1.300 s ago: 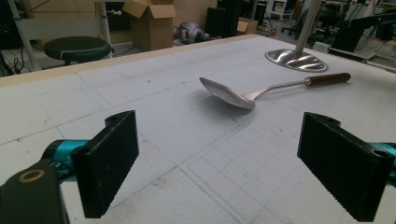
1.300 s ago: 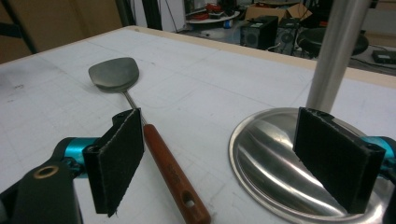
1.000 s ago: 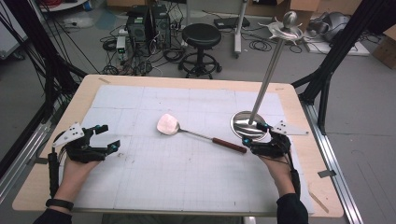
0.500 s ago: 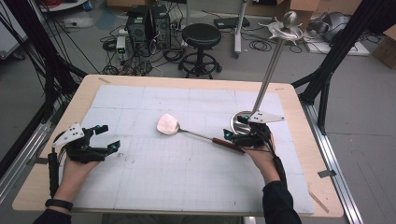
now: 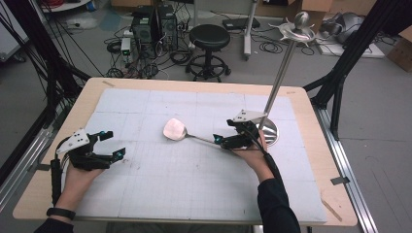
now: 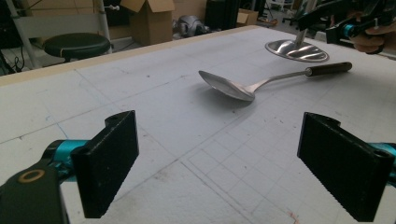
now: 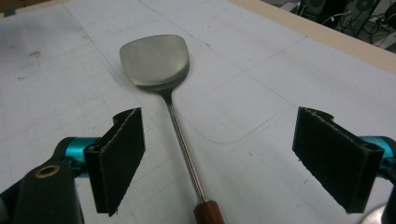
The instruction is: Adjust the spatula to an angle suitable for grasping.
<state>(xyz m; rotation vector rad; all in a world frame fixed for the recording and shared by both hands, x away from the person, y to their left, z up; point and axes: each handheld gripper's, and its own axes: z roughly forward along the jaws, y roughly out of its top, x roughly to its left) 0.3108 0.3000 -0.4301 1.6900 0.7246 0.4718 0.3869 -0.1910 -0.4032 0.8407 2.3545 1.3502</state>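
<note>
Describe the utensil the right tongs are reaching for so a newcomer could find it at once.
Start from the white gridded mat covering the wooden table, then look to its middle. There lies a steel spatula with a reddish-brown wooden handle, its flat blade pointing toward the left side. The open right tongs hover over its handle end; unlike the round steel stand base beside it, it lies flat and long.

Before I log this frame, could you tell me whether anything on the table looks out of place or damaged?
Nothing stands out. The spatula lies flat on the white mat, intact, with the right gripper open over its wooden handle. The mat shows only light scuffs.
</note>
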